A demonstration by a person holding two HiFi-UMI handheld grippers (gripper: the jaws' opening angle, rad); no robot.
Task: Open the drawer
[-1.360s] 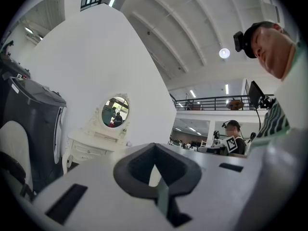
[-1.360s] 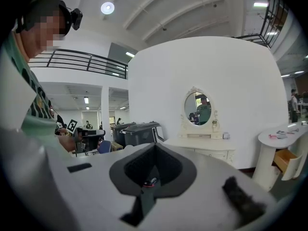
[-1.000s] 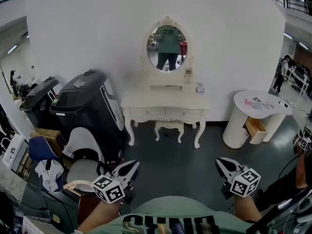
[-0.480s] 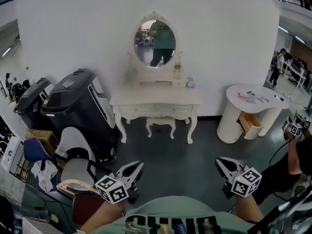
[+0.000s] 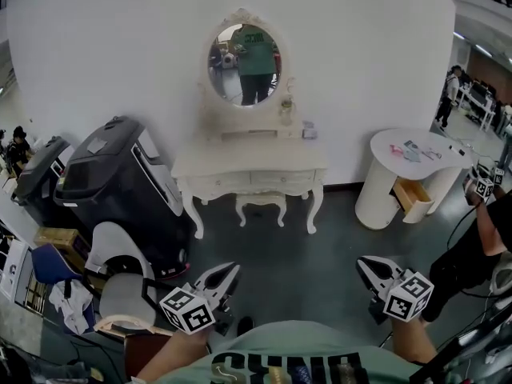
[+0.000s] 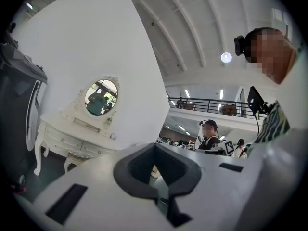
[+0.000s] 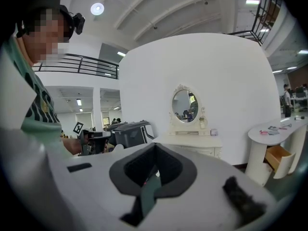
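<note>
The cream dressing table (image 5: 250, 163) stands against the white wall under an oval mirror (image 5: 244, 53). Its two drawers (image 5: 253, 181) sit closed side by side in the front rail. It also shows small in the left gripper view as the dressing table (image 6: 72, 137) and in the right gripper view as the dressing table (image 7: 191, 142). My left gripper (image 5: 230, 270) and right gripper (image 5: 362, 263) are held low in front of me, far short of the table. Both point toward it, jaws together, nothing between them. The left gripper (image 6: 156, 177) and right gripper (image 7: 153, 171) fill their own views.
A matching stool (image 5: 258, 204) sits under the table. Two black wheeled bins (image 5: 120, 178) and a white chair (image 5: 120, 274) crowd the left. At the right stand a round white side table (image 5: 408, 162) with an open wooden drawer (image 5: 413, 196), and a person (image 5: 472, 246).
The view has come closer to the dressing table, which has shifted left. Both grippers have travelled forward with it, still shut. More of the person at the right shows.
</note>
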